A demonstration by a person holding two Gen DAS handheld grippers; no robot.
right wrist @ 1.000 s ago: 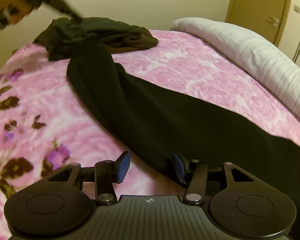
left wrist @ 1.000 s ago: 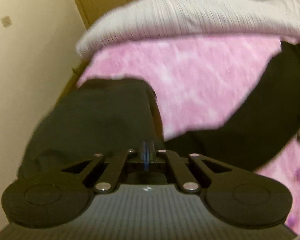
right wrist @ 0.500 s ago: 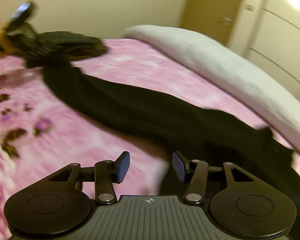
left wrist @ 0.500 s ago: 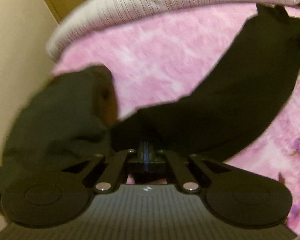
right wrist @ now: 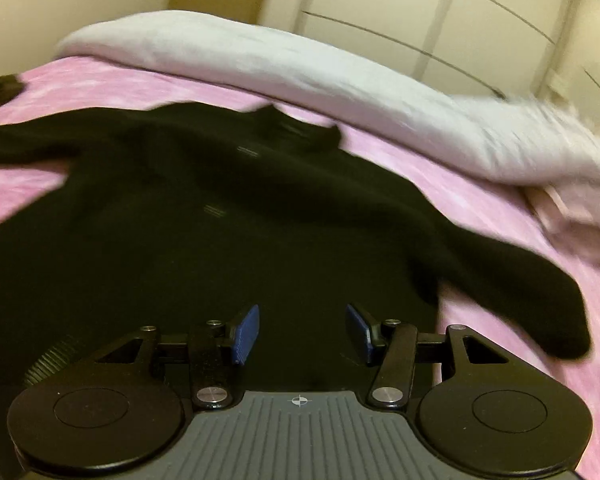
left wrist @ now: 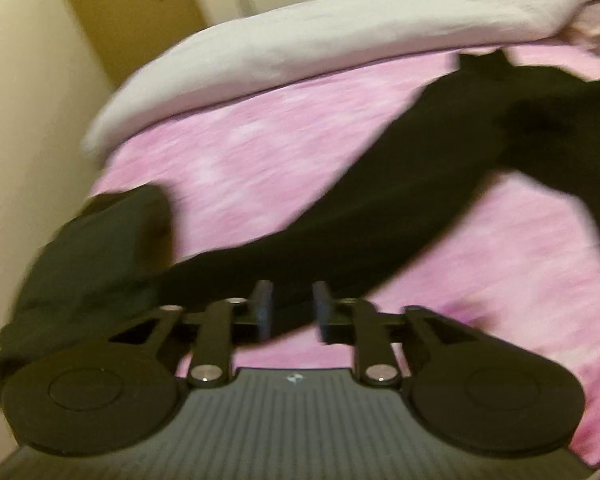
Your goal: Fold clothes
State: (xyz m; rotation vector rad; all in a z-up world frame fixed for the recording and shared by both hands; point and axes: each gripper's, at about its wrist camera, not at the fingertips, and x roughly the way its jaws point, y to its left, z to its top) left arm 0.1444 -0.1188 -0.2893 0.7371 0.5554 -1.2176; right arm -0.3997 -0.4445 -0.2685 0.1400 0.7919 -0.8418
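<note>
A black long-sleeved sweater [right wrist: 220, 208] lies spread flat on the pink floral blanket [right wrist: 500, 216], collar toward the far side, sleeves out to both sides. In the left wrist view one sleeve [left wrist: 380, 200] runs from the right down to my left gripper [left wrist: 290, 306], whose jaws stand a little apart over the sleeve end, holding nothing. My right gripper [right wrist: 300, 330] is open and empty, hovering over the sweater's lower body.
A second dark garment [left wrist: 100, 256] lies bunched at the blanket's left edge near the wall. A white rolled duvet [right wrist: 300, 64] runs along the far side of the bed. Wardrobe doors [right wrist: 440, 12] stand behind it.
My left gripper has opened and let go of the sleeve, which now lies on the blanket. My right gripper has swung right, from the sleeve to over the sweater's body.
</note>
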